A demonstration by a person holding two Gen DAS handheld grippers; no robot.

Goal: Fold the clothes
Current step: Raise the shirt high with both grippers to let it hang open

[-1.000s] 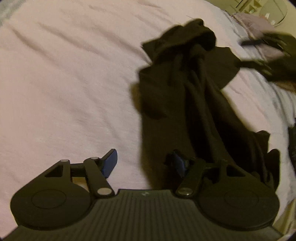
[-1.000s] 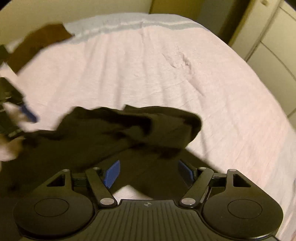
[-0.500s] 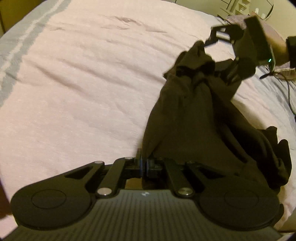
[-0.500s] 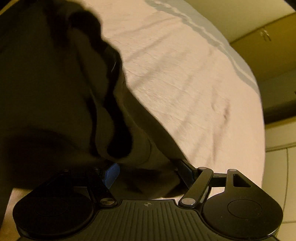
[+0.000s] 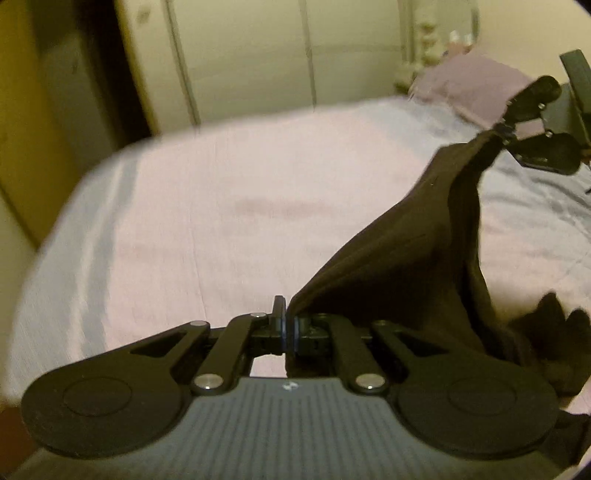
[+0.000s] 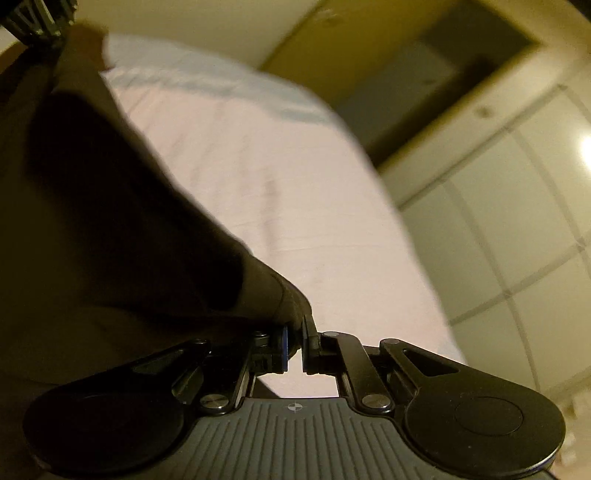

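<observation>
A dark brown garment (image 5: 413, 258) is stretched in the air above the pink bed sheet (image 5: 229, 221). My left gripper (image 5: 289, 325) is shut on one edge of it, right at the fingertips. The right gripper (image 5: 508, 131) shows at the far right of the left wrist view, pinching the garment's other end higher up. In the right wrist view my right gripper (image 6: 294, 341) is shut on a fold of the same dark garment (image 6: 110, 229), which fills the left side. The left gripper (image 6: 37, 22) peeks in at the top left. Loose cloth hangs to the sheet at lower right (image 5: 554, 325).
The bed's far edge (image 5: 155, 144) meets pale wardrobe doors (image 5: 258, 55) behind it. A purple pillow (image 5: 469, 85) lies at the back right. In the right wrist view, white cupboard panels (image 6: 498, 229) and a dark doorway (image 6: 424, 85) stand beyond the bed.
Both grippers have shut on the garment and lifted it off the sheet; it now hangs stretched between them. Both cameras tilted up toward the room.
</observation>
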